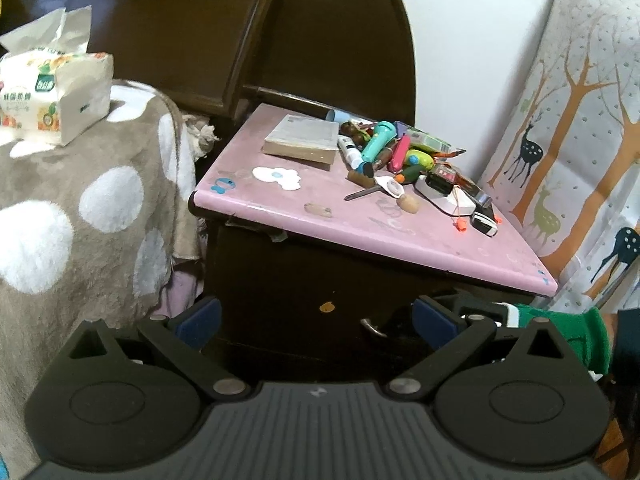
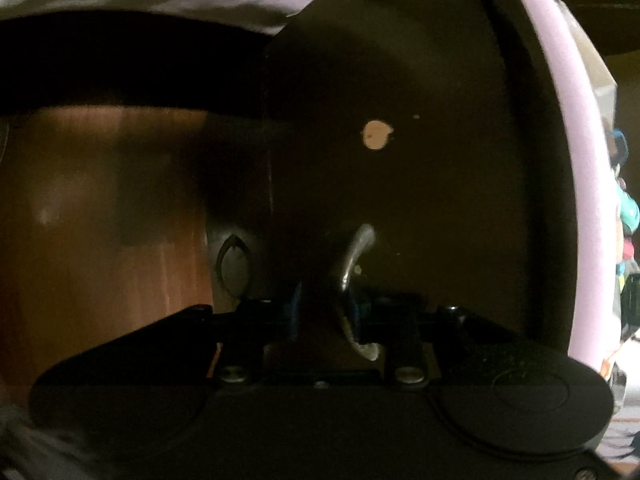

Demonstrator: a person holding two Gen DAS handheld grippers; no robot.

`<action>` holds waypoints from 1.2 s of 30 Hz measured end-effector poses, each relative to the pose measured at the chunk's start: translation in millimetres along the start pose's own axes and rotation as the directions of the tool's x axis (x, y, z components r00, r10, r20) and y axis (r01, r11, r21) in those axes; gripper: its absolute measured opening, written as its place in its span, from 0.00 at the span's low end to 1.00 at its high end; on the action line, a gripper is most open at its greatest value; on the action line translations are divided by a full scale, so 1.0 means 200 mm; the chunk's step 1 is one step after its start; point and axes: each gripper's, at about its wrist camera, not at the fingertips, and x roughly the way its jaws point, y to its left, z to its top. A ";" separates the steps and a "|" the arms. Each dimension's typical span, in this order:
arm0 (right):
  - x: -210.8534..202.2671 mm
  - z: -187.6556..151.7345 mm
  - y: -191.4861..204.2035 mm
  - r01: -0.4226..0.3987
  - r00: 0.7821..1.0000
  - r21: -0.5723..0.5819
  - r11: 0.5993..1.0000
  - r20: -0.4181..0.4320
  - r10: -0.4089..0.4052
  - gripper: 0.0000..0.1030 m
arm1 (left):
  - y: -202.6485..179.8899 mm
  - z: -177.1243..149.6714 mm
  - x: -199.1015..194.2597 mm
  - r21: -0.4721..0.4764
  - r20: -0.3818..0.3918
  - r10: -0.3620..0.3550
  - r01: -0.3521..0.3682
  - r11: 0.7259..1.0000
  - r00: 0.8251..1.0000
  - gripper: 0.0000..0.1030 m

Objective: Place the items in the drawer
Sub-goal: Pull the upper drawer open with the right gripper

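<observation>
Right wrist view: right claw [image 2: 326, 316] grips the curved metal handle [image 2: 352, 264] of the dark wooden drawer front [image 2: 420, 180]; pull straight outward, squarely. Left claw [image 1: 316, 316] hangs open below the pink counter [image 1: 360, 220]

Drawer front [image 1: 304, 312]: dark brown wood, below the pink top, with a pale chipped spot [image 1: 327, 307] above a curved silver handle [image 1: 372, 328]. In the right wrist view the handle [image 2: 352, 264] is seen close and blurred. Whether the drawer is shut cannot be told. Items [image 1: 408, 160]: a loose pile on the top's right rear area, including a teal tube, pink and green pens, a white charger and a black box. A thick book [image 1: 304, 140] lies flat just beside the pile
</observation>
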 end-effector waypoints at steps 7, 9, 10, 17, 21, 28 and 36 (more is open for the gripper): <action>-0.06 0.00 0.10 -0.024 1.000 -0.023 0.999 0.008 0.025 0.25 | 0.02 0.03 -0.06 -0.016 0.032 -0.006 0.006 1.000 0.999 1.00; -0.10 -0.01 0.15 -0.025 1.000 -0.034 0.999 0.016 0.026 0.25 | 0.02 0.04 -0.07 -0.021 0.041 -0.009 0.010 1.000 0.999 1.00; -0.12 -0.01 0.16 -0.033 0.999 -0.025 0.999 0.019 0.033 0.25 | 0.02 0.04 -0.08 -0.020 0.046 -0.011 0.012 1.000 0.999 1.00; -0.17 0.01 0.25 -0.013 1.000 0.002 1.000 0.011 0.013 0.26 | -0.01 0.05 -0.12 -0.002 0.058 -0.020 0.020 1.000 0.998 1.00; -0.21 0.00 0.29 -0.033 0.999 -0.020 0.999 0.018 0.033 0.26 | -0.02 0.05 -0.13 0.011 0.064 -0.021 0.020 1.000 0.998 1.00; -0.33 -0.03 0.43 -0.040 0.998 -0.014 0.999 0.044 0.041 0.26 | -0.04 0.06 -0.12 0.017 0.059 -0.017 0.016 1.000 0.998 1.00; -0.53 -0.06 0.59 -0.071 0.996 0.042 0.997 0.062 0.068 0.26 | -0.07 0.05 -0.12 0.042 0.049 -0.019 0.017 0.999 0.999 1.00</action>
